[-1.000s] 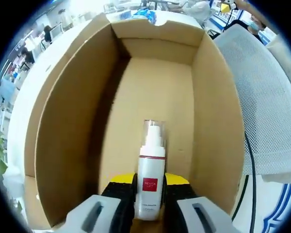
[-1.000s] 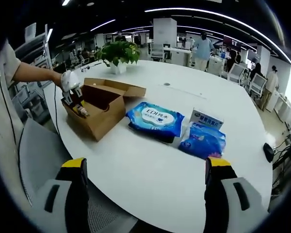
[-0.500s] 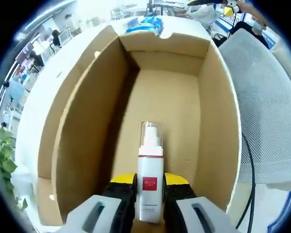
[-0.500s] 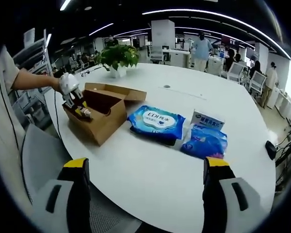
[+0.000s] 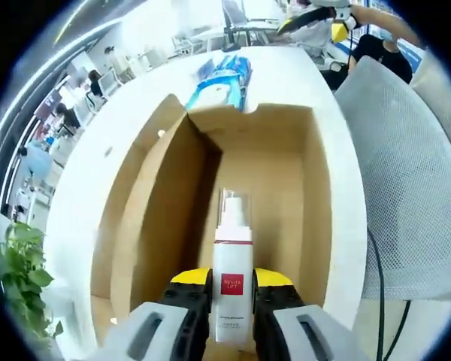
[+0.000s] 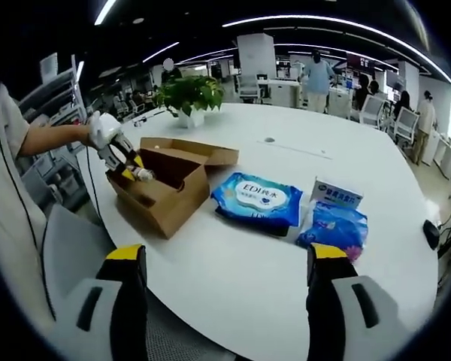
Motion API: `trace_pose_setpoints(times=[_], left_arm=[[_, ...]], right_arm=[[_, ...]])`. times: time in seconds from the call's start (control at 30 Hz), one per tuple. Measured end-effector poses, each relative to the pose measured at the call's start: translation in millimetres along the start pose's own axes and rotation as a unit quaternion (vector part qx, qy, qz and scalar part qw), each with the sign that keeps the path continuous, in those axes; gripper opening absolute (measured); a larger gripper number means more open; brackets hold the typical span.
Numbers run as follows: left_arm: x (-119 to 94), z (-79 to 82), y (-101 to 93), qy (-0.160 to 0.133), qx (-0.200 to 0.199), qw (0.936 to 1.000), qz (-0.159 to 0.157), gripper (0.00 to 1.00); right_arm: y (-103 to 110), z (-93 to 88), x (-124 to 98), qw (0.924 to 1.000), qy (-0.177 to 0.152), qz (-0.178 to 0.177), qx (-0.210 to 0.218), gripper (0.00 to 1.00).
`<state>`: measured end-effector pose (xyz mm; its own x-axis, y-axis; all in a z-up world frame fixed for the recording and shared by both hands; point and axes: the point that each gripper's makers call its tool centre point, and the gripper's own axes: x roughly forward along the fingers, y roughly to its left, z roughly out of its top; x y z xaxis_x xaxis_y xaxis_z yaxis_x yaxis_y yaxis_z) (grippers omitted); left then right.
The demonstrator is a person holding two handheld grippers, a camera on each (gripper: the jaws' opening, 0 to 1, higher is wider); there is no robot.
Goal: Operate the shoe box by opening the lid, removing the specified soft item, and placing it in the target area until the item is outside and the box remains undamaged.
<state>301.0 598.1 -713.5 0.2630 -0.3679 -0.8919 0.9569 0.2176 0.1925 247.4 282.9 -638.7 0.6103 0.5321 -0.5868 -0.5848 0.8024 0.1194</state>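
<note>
1. The spray bottle (image 5: 233, 282), white with a red label and a clear cap, stands between the fingers (image 5: 189, 301) of the left gripper (image 5: 233, 301), its lower body pinched on both sides and its cap pointing away from the camera.
2. The left gripper's fingers are closed tight against the bottle, their yellow-tipped pads touching it to left and right.
3. In the left gripper view the bottle hangs over the open cardboard shoe box (image 5: 158, 226), whose brown inside walls and floor show behind it.
4. In the right gripper view the left gripper (image 6: 128, 164) holds the bottle (image 6: 144, 174) at the near end of the shoe box (image 6: 169, 188), above its rim; the lid flap (image 6: 203, 150) lies folded back on the far side.
5. The right gripper (image 6: 222, 286) hovers over the white worktop (image 6: 233, 256), well apart from the box, its fingers (image 6: 128, 282) spread wide with nothing between them.
6. On the worktop beside the box lie a blue wet-wipes pack (image 6: 259, 199), a smaller blue pack (image 6: 332, 226) and a small white-and-blue box (image 6: 337, 197).
7. A potted plant (image 6: 189, 94) stands beyond the box.
</note>
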Motion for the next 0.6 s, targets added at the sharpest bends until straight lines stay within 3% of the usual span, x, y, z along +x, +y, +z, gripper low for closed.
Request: trace_pose_setpoints(times=[0.27,0.6], left_arm=[[-10,15.4,0.8,-0.024,0.012,0.9995,0.019,0.19],[-22,48.6,-3.0,-0.069,0.037,0.9959,0.045,0.19]], right_arm=[[16,11.3,15,0.9997,-0.008,0.021,-0.002,0.77],[44,30.7,37,0.9981,-0.025,0.055,-0.012,0.70]])
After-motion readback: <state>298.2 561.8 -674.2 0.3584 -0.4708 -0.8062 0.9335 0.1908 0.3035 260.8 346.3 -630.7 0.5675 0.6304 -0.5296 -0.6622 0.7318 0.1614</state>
